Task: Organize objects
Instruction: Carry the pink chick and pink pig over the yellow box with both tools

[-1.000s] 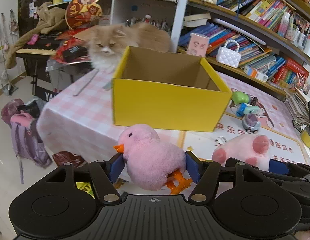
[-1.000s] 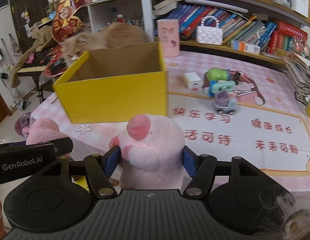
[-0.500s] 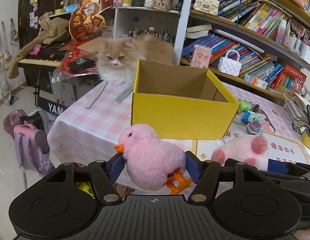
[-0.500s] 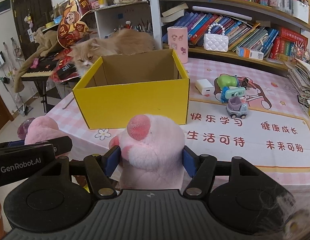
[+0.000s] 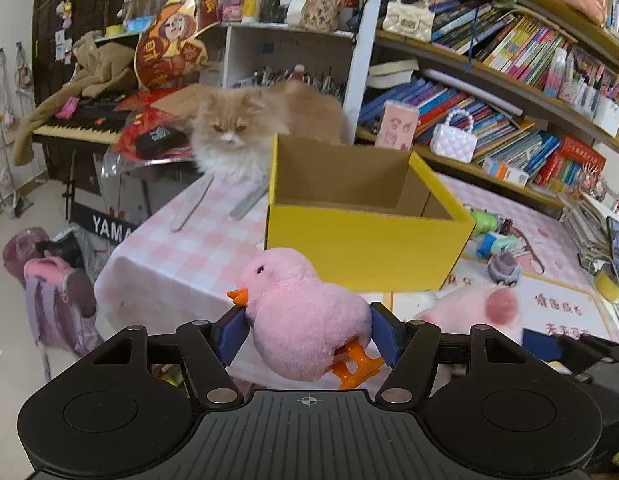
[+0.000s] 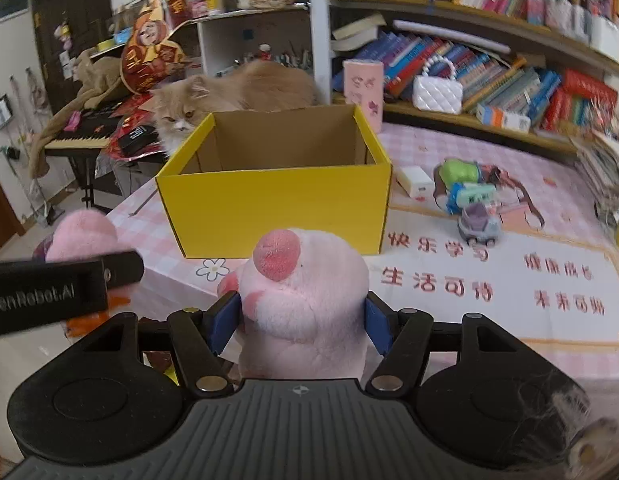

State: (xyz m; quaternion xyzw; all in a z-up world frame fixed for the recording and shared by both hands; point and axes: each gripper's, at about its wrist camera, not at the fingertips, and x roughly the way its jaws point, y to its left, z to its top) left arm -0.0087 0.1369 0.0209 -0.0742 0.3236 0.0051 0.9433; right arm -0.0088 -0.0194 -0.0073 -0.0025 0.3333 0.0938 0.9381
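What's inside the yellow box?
The yellow box shows only bare brown cardboard walls inside; no toys show. Its front wall hides the bottom, so something low could be there. An orange cat sits behind it.

pink chick plush (image 5: 305,314): clamped | pink pig plush (image 6: 305,300): clamped | yellow box (image 6: 275,192): open, upright

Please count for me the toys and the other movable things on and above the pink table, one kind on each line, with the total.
Plush toys held in jaws: 2 (pink chick plush, pink pig plush)
Small plastic toys: 3 (green, blue, grey toy car)
Yellow cardboard box: 1
White charger: 1
Cat: 1
Total: 8
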